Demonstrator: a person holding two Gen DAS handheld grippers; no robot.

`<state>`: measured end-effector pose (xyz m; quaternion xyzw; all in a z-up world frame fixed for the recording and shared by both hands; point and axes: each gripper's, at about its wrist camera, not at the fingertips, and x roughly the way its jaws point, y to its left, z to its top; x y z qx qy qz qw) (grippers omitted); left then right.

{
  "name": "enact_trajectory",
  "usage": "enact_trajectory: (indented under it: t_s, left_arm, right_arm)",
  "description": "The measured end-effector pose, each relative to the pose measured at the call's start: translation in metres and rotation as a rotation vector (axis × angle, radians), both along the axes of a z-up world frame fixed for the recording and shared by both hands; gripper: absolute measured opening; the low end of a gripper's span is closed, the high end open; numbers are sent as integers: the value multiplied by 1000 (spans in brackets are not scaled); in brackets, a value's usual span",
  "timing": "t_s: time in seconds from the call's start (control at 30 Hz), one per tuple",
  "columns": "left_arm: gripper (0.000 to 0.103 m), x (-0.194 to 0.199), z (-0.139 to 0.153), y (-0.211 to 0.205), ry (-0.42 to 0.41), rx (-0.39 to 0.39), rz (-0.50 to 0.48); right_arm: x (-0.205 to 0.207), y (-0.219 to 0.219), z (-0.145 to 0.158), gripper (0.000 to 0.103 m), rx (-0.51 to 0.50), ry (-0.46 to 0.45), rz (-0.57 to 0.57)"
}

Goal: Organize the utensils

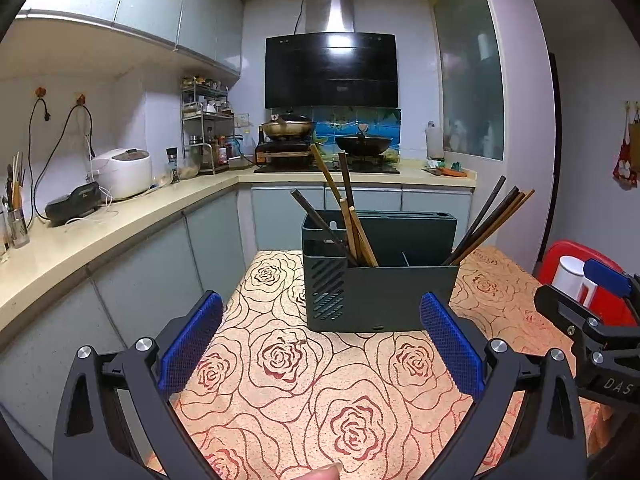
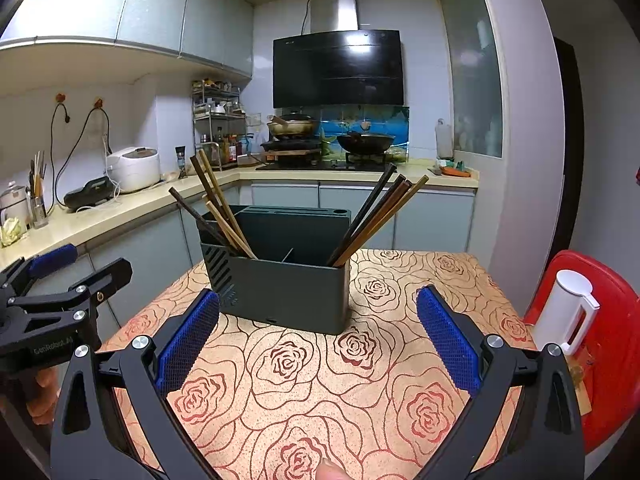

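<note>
A dark green utensil holder point(image 1: 380, 292) stands on the rose-patterned table point(image 1: 280, 360); it also shows in the right wrist view point(image 2: 288, 292). Several brown and dark chopsticks lean in its left compartment point(image 1: 344, 208) point(image 2: 216, 208) and several in its right compartment point(image 1: 488, 224) point(image 2: 380, 216). My left gripper point(image 1: 322, 312) is open and empty, hovering above the table in front of the holder. My right gripper point(image 2: 318, 308) is open and empty, also in front of the holder. Each gripper shows at the edge of the other's view point(image 1: 592, 312) point(image 2: 60, 296).
A red stool point(image 2: 600, 340) with a white jug point(image 2: 564, 312) stands right of the table. A kitchen counter point(image 1: 100, 224) runs along the left with a rice cooker point(image 1: 124, 172). A stove with pans point(image 1: 320, 136) is at the back.
</note>
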<state>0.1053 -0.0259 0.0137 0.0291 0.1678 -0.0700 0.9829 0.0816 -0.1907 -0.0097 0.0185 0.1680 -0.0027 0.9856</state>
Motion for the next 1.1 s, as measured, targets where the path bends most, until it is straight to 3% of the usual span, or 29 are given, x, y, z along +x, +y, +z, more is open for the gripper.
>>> enact_trajectory:
  t_s: [1.1]
  left_arm:
    - [96,4,-7,-1,20,4,1]
  right_arm:
    - [-2,-2,-1,96,12,6,-7]
